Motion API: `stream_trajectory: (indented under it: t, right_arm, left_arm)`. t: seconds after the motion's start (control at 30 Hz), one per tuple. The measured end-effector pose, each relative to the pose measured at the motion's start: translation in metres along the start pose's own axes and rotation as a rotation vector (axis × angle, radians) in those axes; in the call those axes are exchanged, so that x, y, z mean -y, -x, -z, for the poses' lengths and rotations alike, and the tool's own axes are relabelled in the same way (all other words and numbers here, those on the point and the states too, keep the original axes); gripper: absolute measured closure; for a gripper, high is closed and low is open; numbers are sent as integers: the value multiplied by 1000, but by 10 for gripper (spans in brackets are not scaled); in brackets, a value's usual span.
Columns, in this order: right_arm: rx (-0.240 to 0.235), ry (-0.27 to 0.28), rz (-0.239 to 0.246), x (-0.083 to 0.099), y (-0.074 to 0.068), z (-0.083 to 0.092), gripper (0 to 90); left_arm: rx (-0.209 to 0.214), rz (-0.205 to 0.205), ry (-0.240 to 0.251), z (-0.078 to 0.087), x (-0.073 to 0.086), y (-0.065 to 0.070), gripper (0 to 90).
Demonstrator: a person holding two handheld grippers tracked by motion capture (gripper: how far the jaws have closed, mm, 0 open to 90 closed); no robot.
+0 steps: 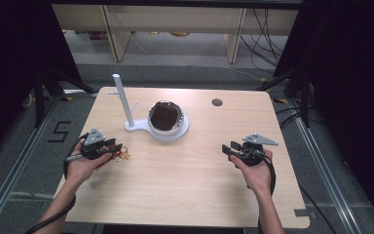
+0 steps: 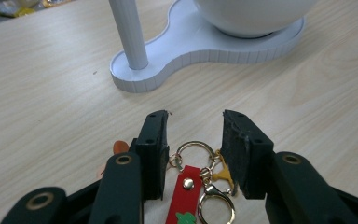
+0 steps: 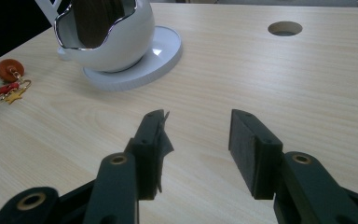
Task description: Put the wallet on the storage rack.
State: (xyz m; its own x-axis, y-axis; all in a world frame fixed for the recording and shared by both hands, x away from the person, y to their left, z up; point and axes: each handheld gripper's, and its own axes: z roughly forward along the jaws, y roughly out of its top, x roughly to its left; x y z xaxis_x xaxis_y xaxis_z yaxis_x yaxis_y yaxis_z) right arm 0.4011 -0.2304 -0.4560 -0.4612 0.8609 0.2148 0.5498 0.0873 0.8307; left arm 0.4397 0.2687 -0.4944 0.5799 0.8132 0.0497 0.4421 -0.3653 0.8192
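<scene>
Table (image 1: 195,180): pale wood top with a round cable hole (image 1: 217,102) near its far edge. Stand (image 1: 161,132): white, peanut-shaped base at the far middle, carrying an upright post (image 1: 123,100) with short pegs on its left lobe and a white egg-shaped bowl (image 1: 165,116) with a dark inside on its right lobe. Right gripper (image 1: 230,149): held over bare table at the right, jaws set wide with nothing between them, well apart from the stand and from the keychain. Left gripper (image 1: 119,147): low at the table's left edge, jaws half open and straddling the keychain (image 2: 192,184), pads not pressing on it as far as its own view shows. Keychain: lies flat on the table between the left jaws, its red strap (image 2: 183,196) running lengthwise along the gripper's line, one gold ring (image 2: 193,151) pointing toward the stand, a gold clasp (image 2: 214,200) and a small yellow charm (image 2: 224,175) close by the right-hand jaw. Key relation: the post stands straight ahead of the left gripper and slightly left, so that hand is by far the nearer one, and a hanging move would likely run forward and up. Hard to make out: the strap's near end is cut off by the frame; an orange piece (image 2: 120,147) is mostly hidden behind the left-hand jaw; the pegs are too thin in the high view to count.
</scene>
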Motion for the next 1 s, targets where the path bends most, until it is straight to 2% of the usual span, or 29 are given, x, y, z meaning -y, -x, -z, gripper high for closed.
stream_trajectory:
  t: [0.13, 0.23, 0.27, 0.33, 0.37, 0.4, 0.43, 0.5, 0.53, 0.6, 0.7, 0.73, 0.8, 0.83, 0.87, 1.0]
  right_arm:
    - [0, 5, -3, 0, -1, -1, 566]
    - [9, 14, 4, 0, 1, -1, 566]
    - [1, -4, -5, 0, 0, 0, 566]
    - [0, 0, -7, 0, 0, 0, 566]
    - [1, -2, -6, 0, 0, 0, 565]
    - [10, 5, 41, 0, 3, 1, 564]
    - [-6, 3, 26, 0, 2, 0, 564]
    - [9, 4, 44, -1, 3, 1, 563]
    - [-5, 0, 28, 0, 2, 0, 563]
    - [16, -6, 45, -1, 3, 2, 563]
    - [16, -3, 43, 0, 3, 0, 561]
    - [4, -10, -1, 1, 0, -1, 559]
    - [4, -13, 4, 1, -1, -1, 558]
    - [2, -12, 2, 0, -1, -1, 558]
    - [0, -9, 5, 0, -2, -2, 557]
    - [-4, -9, 9, 0, -2, -1, 556]
  left_arm:
    - [21, -14, -45, -8, -4, -3, 613]
    - [36, -15, -46, -11, -5, -2, 615]
    - [44, -13, -54, -12, -4, -3, 617]
    - [46, -13, -55, -14, -2, -4, 627]
    - [45, 1, -60, -14, -1, -5, 630]
    - [48, 3, -66, -13, -1, -6, 631]
    - [45, 8, -61, -12, 0, -5, 631]
    - [53, 0, -62, -8, 1, -4, 631]
    - [54, -11, -67, -6, 3, -3, 632]
    - [63, -16, -79, -3, 5, -4, 636]
    - [59, -16, -89, -3, 8, -5, 637]
    - [57, -15, -90, -4, 8, -5, 635]
    - [71, -14, -93, -6, 7, -5, 624]
    - [77, -43, -116, -7, 6, -6, 612]
    - [76, -34, -111, -9, 5, -5, 598]
    - [88, -80, -157, -15, 3, -4, 560]
